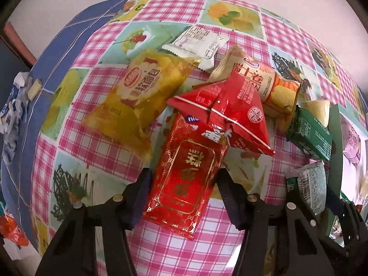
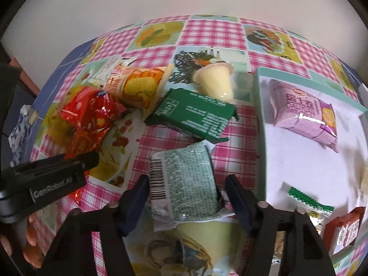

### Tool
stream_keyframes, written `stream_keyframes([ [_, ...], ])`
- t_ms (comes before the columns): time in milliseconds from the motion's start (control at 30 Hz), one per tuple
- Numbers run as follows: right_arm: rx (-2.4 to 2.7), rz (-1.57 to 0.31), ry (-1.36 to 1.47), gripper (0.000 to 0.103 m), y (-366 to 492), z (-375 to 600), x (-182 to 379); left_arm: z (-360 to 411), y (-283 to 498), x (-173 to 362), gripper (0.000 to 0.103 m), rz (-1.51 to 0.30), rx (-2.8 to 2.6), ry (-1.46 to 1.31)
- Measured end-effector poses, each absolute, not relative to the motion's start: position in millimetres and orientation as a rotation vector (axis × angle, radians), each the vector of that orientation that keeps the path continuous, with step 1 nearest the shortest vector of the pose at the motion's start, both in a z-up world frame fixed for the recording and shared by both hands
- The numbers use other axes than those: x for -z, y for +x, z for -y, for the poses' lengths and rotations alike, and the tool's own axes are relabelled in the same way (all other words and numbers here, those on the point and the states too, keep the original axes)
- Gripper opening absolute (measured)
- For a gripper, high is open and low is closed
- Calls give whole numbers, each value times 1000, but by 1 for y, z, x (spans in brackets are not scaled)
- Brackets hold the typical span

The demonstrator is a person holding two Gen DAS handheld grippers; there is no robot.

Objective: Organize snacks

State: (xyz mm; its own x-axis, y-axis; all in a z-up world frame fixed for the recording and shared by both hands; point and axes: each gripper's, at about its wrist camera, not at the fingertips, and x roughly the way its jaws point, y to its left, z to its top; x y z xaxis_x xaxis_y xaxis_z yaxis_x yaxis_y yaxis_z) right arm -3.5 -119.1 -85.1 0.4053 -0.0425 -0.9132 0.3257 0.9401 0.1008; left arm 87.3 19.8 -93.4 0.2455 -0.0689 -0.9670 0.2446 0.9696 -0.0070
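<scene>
A red packet (image 1: 184, 184) was pinched between the jaws of the left gripper (image 1: 184, 193), a green-printed packet (image 2: 184, 181) between those of the right gripper (image 2: 186, 197). Right of the latter, a few snacks were already gathered in the white tray (image 2: 299, 161). Ahead of both, several packets and a jelly cup (image 2: 216, 80) were still left loose on the tablecloth (image 2: 230, 34).

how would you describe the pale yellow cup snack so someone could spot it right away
On the pink checked tablecloth, look just left of the white tray, beyond the dark green packet. The jelly cup lies tipped over there: the only smooth, cone-shaped plastic cup among flat wrappers.
</scene>
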Motion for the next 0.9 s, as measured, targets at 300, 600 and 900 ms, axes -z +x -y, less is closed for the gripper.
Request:
stream_keyframes([
  [300,261,-1143,271,56,-15,120,84,-21,65,95,54,-1317,207,167],
  [600,259,-1169,295,53,-30,118,82,-19,49,87,50,-1335,250,114],
  [900,255,-1119,398,52,-44,130,64,-20,36,49,50,-1277,286,64],
])
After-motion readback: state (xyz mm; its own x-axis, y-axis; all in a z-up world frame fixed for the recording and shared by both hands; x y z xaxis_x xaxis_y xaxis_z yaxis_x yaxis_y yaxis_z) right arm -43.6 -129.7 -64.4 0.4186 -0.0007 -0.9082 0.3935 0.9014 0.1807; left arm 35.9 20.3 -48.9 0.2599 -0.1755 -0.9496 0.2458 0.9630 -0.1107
